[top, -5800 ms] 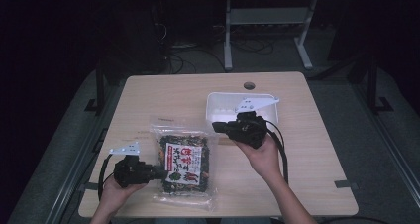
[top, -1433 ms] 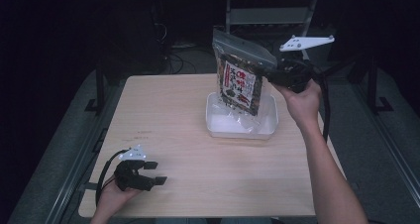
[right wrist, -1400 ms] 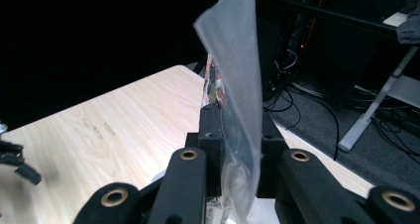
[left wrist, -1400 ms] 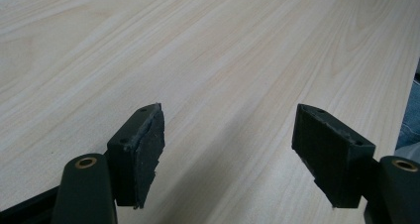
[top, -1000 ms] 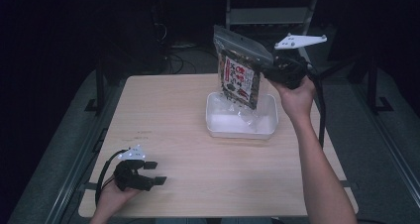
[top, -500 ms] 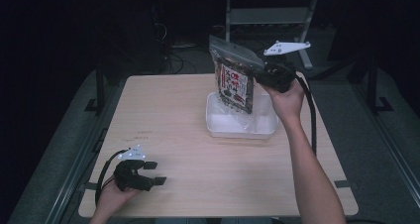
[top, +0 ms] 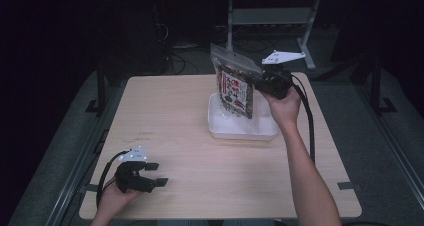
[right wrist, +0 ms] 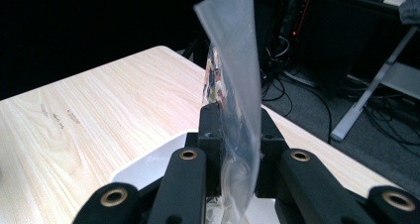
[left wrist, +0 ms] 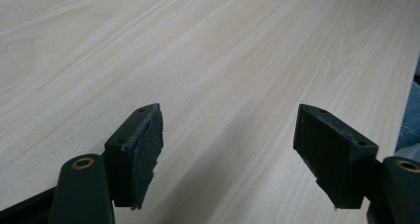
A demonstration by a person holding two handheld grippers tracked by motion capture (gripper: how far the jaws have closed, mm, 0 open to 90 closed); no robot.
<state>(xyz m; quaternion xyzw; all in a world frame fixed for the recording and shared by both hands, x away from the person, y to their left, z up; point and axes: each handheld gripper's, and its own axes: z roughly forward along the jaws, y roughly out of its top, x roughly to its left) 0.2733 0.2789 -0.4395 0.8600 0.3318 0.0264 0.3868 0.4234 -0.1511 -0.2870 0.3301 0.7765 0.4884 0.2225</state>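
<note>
A clear snack bag (top: 235, 86) with a red-and-white label hangs upright over the white tray (top: 220, 128), its lower end down inside the tray. My right gripper (top: 260, 80) is shut on the bag's upper right edge. In the right gripper view the bag's plastic edge (right wrist: 237, 75) rises pinched between the black jaws of the right gripper (right wrist: 236, 135), with the tray (right wrist: 148, 167) below. My left gripper (top: 159, 175) rests at the table's front left corner, open. In the left gripper view the left gripper (left wrist: 228, 144) has only bare wood between its pads (left wrist: 148, 144).
The light wooden table (top: 175, 121) stretches between the two hands. Behind the far edge are a dark floor, cables and a grey metal stand (top: 270, 16). The right gripper's cable (top: 307, 121) trails along the forearm.
The right gripper has carried the bag lower and slightly left, bringing its bottom into the tray. The left gripper has stayed put.
</note>
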